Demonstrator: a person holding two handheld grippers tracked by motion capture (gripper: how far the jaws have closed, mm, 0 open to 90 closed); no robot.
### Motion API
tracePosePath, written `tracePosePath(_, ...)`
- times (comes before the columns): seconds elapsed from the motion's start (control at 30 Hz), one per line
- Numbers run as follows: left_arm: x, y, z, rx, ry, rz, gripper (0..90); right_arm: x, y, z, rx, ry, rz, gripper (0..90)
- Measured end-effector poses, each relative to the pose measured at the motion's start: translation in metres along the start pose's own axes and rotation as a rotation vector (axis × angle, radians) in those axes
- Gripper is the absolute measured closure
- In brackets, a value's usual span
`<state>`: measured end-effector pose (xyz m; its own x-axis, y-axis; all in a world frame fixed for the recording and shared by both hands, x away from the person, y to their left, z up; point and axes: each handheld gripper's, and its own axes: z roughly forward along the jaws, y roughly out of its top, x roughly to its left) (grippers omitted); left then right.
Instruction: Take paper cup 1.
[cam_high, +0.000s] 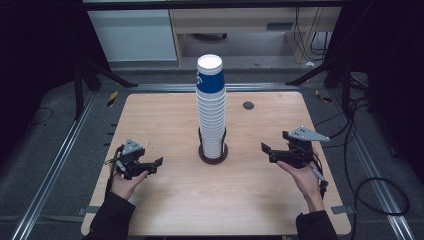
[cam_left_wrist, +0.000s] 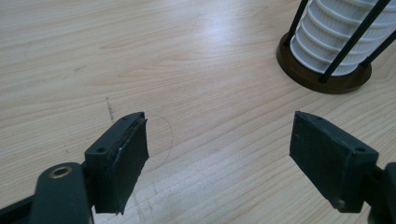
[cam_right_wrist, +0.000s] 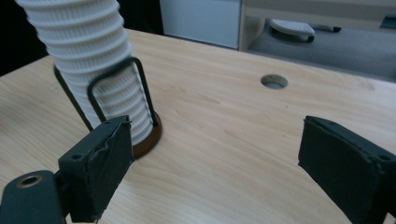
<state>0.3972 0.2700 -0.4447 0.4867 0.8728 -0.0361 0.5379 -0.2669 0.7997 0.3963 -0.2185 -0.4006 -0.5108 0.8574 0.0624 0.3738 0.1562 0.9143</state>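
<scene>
- Fingers (cam_left_wrist: 123, 163) of the left gripper (cam_high: 145, 167) stood wide apart, with nothing between them but bare table (cam_left_wrist: 140, 56).
- Fingers (cam_right_wrist: 100, 168) of the right gripper (cam_high: 274, 152) were also wide apart and empty; only the wood surface lay between them.
- Both grippers were held low over the table, one on each side of the stack of cups (cam_high: 211, 110), and each pointed inward at it.
- That stack stood upright in a wire holder (cam_high: 213, 152) with a round brown base, between the two grippers and a little beyond their fingertips, not touching either of them.
- In the left gripper view the lower cups and the base were ahead of the fingers and off to the right side, well apart from them.
- In the right gripper view the holder was closer, just beyond the left finger, and a small round hole (cam_right_wrist: 274, 81) in the table was farther ahead, between the fingers.
- The top cup (cam_high: 210, 75) had a blue wall and a white rim, and it sat in place on the white ribbed cups below it.
- No loose cup lay on the table near the fingers.
- My judgement was that the work on the cups had not really begun: nothing was gripped, nothing was taken off.
- What was left, as I judged it, was nearly everything: to reach the stack, to close on a cup, and to lift it away.
</scene>
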Motion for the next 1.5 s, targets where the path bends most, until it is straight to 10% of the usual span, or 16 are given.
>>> tracePosePath(1.5, -0.002, 0.001, -0.001, -0.014, -0.036, 0.007, 20.4, 0.055, 0.101, -0.002, -0.206, 0.147, -0.09, 9.1)
